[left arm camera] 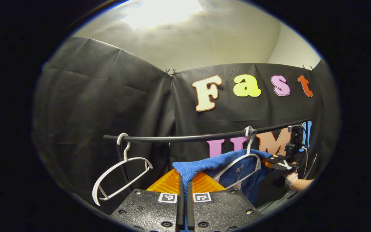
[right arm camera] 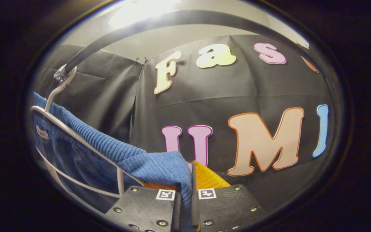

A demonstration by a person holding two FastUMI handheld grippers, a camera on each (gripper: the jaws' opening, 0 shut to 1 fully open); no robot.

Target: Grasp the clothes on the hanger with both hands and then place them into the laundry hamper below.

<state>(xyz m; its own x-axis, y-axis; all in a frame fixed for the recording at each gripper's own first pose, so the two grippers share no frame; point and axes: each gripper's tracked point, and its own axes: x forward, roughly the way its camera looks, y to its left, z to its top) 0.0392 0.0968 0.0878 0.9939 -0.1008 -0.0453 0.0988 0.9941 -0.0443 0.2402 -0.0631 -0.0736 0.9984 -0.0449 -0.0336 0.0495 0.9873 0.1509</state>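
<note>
A blue ribbed garment (left arm camera: pixel 217 166) hangs on a white hanger (left arm camera: pixel 242 162) from the black rail (left arm camera: pixel 188 138). My left gripper (left arm camera: pixel 185 180) is shut on the garment's near shoulder, the cloth pinched between its fingers. In the left gripper view the right gripper (left arm camera: pixel 282 164), held by a hand (left arm camera: pixel 296 182), sits at the garment's far shoulder. In the right gripper view the right gripper (right arm camera: pixel 185 190) is shut on a fold of the blue garment (right arm camera: pixel 153 166), which drapes off the white hanger (right arm camera: pixel 76 135) to the left. The rail (right arm camera: pixel 172 19) arcs overhead.
An empty white hanger (left arm camera: pixel 121 174) hangs tilted at the rail's left end. Black cloth walls close in behind the rail on both sides. The ceiling light glows above.
</note>
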